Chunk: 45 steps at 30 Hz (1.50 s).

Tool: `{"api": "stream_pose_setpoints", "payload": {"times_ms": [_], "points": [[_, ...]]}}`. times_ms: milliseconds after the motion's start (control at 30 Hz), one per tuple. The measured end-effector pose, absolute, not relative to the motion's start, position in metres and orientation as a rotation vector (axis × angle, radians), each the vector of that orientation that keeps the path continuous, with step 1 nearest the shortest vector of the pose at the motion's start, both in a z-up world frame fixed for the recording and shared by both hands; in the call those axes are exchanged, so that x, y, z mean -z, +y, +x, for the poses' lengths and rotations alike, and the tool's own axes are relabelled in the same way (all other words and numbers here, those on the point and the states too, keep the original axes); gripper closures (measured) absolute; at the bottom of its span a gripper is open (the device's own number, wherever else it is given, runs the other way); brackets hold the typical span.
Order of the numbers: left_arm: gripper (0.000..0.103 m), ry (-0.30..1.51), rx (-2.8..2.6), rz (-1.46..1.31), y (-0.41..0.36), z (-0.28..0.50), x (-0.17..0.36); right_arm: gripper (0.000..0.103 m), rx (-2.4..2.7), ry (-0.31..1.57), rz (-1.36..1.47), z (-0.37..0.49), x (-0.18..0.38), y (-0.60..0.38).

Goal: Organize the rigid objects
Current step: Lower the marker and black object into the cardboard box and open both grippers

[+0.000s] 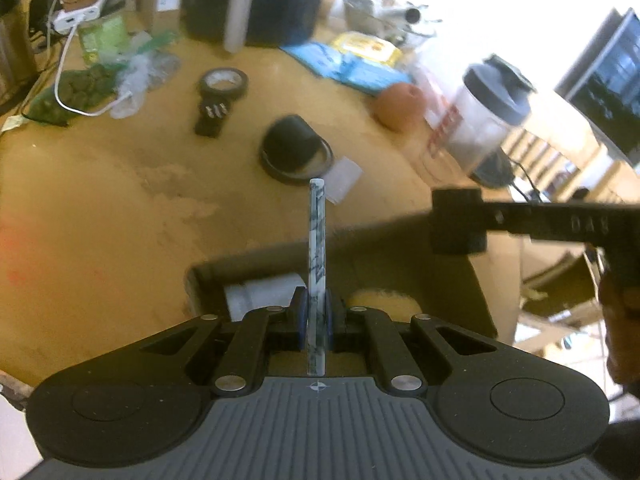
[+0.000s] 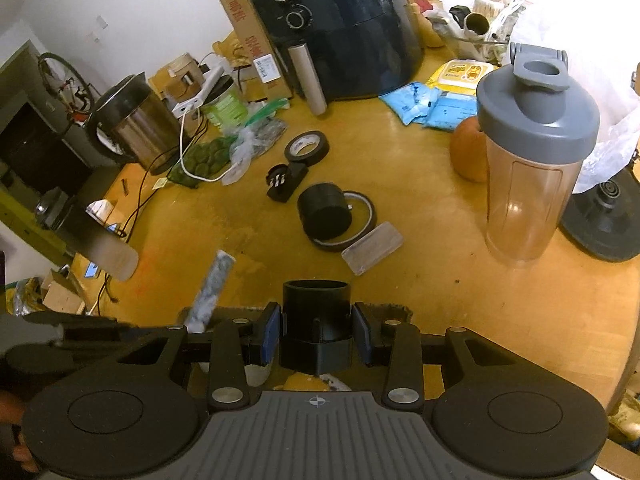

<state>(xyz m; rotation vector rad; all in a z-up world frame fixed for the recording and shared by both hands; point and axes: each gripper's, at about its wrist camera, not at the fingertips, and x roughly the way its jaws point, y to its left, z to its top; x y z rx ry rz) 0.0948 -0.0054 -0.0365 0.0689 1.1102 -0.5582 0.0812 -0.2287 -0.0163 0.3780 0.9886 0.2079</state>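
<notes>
Left tool (image 1: 316,316) clamps a marbled white rod (image 1: 317,248) above the cardboard box (image 1: 400,248); right tool (image 2: 316,334), part-open, brackets a black cylindrical piece (image 2: 316,320).

Raised letters "DAS" stand on the black arm of the right gripper (image 1: 456,222), seen in the left wrist view. The tall cardboard box (image 2: 250,36) beside the black appliance carries red characters and a white barcode label, both too small to read.
</notes>
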Motion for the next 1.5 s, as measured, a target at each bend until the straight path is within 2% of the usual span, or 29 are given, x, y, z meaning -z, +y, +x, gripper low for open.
{"api": "stream_pose_setpoints", "payload": {"times_ms": [267,300,333,367,433,1333,1367,1400,1467,1500], "points": [[0.090,1.148,0.580,0.129,-0.008,0.075,0.048,0.062,-0.226,1.004,0.377,0.066,0.017,-0.231],[0.087,1.152,0.568,0.123,-0.007,0.074,0.049,0.062,-0.227,1.006,0.376,0.065,0.017,-0.231],[0.074,1.152,0.554,0.120,-0.006,0.073,0.048,0.062,-0.227,1.008,0.376,0.064,0.017,-0.231],[0.066,1.147,0.536,0.115,-0.005,0.072,0.048,0.062,-0.229,1.010,0.376,0.064,0.018,-0.231],[0.062,1.137,0.506,0.099,-0.004,0.069,0.047,0.062,-0.231,1.015,0.376,0.062,0.019,-0.231],[0.061,1.096,0.291,0.028,0.023,0.066,0.029,0.061,-0.211,1.078,0.261,0.088,0.029,-0.202],[0.061,1.096,0.283,0.025,0.024,0.067,0.029,0.058,-0.205,1.086,0.257,0.090,0.031,-0.202],[0.061,1.097,0.277,0.023,0.025,0.068,0.029,0.042,-0.201,1.089,0.255,0.091,0.032,-0.201],[0.061,1.099,0.264,0.018,0.027,0.069,0.029,0.020,-0.196,1.081,0.239,0.091,0.031,-0.200],[0.061,1.100,0.258,0.015,0.027,0.070,0.029,0.013,-0.193,1.070,0.229,0.090,0.029,-0.200]]}}
